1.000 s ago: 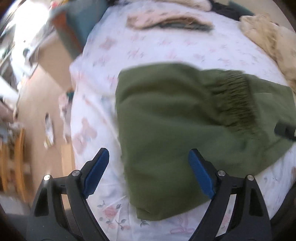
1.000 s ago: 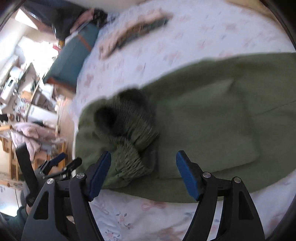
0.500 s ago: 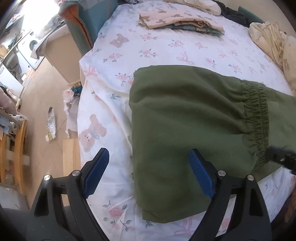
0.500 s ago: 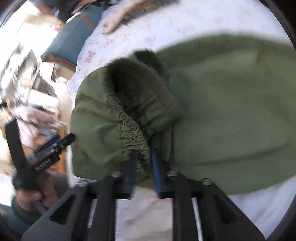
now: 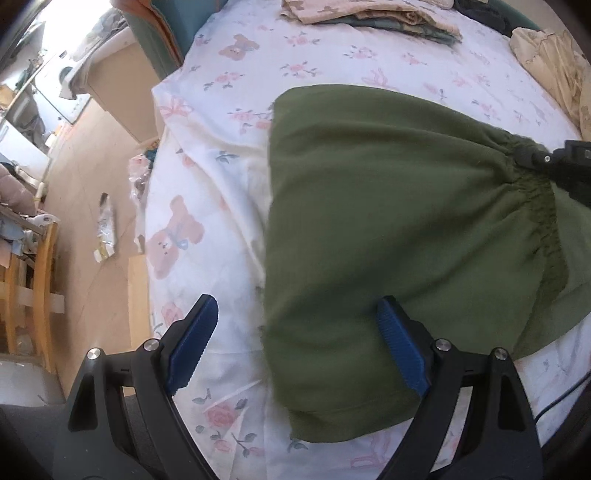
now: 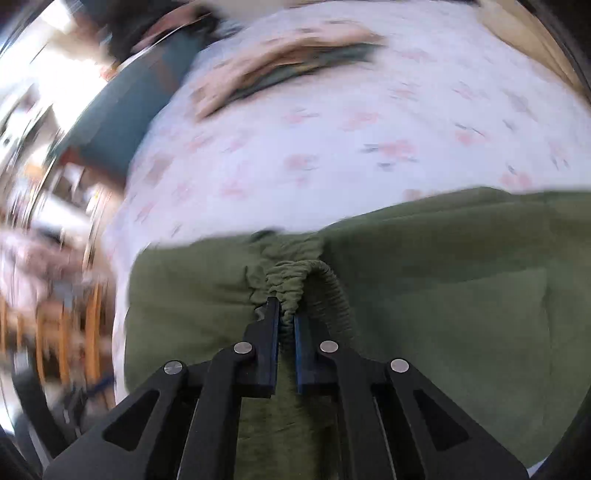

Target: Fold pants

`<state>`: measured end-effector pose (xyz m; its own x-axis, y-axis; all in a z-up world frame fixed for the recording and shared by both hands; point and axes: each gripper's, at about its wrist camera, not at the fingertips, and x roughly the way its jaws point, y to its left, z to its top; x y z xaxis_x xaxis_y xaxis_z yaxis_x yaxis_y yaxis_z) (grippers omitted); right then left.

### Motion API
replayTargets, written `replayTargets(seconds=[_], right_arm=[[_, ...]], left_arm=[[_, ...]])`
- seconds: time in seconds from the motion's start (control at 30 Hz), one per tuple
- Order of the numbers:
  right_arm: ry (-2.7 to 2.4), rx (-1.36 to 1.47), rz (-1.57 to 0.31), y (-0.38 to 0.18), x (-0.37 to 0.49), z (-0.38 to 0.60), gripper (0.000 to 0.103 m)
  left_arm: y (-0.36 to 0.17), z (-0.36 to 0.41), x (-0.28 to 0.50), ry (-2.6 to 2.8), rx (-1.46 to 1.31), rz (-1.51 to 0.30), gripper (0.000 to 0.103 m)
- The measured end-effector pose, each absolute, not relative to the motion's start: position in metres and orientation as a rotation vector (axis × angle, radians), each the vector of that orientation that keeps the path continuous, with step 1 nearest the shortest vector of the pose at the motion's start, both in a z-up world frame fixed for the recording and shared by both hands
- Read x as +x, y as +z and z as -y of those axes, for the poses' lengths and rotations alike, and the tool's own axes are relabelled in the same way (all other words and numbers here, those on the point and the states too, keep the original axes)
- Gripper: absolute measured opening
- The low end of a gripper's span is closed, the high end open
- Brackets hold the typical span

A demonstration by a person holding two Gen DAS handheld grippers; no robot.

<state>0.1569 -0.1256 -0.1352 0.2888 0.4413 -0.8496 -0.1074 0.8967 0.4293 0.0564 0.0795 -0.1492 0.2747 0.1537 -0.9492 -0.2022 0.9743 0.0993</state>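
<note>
Olive green pants [image 5: 388,203] lie folded over on the flowered bed sheet [image 5: 229,147]. My left gripper [image 5: 295,301] hangs open above their near left edge, its blue pads apart and touching nothing. In the right wrist view my right gripper [image 6: 286,310] has its jaws closing, with the bunched elastic waistband [image 6: 295,273] pinched between the pads. The same gripper [image 5: 546,162] shows at the right edge of the left wrist view, gripping the waistband [image 5: 546,229]. The fabric [image 6: 443,314] spreads out to the right of it.
A stack of folded clothes [image 5: 369,14] lies at the far side of the bed, with a crumpled cream cloth [image 5: 546,48] at the far right. The bed's edge drops to a wooden floor [image 5: 81,166] on the left, with litter and a wooden chair [image 5: 33,295].
My right gripper went from wide open to pinched on the waistband and carried it across the pants. The left gripper stayed open over the near edge.
</note>
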Motion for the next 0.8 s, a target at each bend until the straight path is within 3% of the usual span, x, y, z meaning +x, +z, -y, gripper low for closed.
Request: replayTargets(seconds=[0.1, 0.27, 0.47, 0.63, 0.67, 0.7, 0.77, 0.8], right_arm=[[0.365, 0.211, -1.287, -0.145, 0.157, 0.119, 0.020], [0.394, 0.172, -1.096, -0.088, 0.124, 0.124, 0.021], [0.427, 0.171, -1.267, -0.157, 0.118, 0.112, 0.018], [0.431, 0.352, -1.213, -0.138, 0.111, 0.141, 0.019], [0.412, 0.411, -1.184, -0.125, 0.107, 0.157, 0.028], [0.394, 0.458, -1.161, -0.117, 0.102, 0.168, 0.060], [0.304, 0.577, -1.112, -0.105, 0.087, 0.210, 0.101], [0.259, 0.622, -1.079, -0.101, 0.075, 0.227, 0.102]], left_arm=[[-0.143, -0.082, 0.054, 0.244, -0.071, -1.252, 0.086], [-0.126, -0.080, 0.054, 0.223, -0.121, -1.199, 0.086], [-0.105, -0.065, 0.059, 0.217, -0.081, -1.111, 0.086], [-0.093, -0.056, 0.060, 0.214, -0.104, -1.070, 0.086], [-0.090, -0.056, 0.061, 0.209, -0.131, -1.065, 0.086], [-0.087, -0.055, 0.063, 0.205, -0.154, -1.060, 0.086], [-0.079, -0.052, 0.065, 0.202, -0.178, -1.036, 0.086], [-0.074, -0.049, 0.067, 0.198, -0.185, -1.019, 0.086]])
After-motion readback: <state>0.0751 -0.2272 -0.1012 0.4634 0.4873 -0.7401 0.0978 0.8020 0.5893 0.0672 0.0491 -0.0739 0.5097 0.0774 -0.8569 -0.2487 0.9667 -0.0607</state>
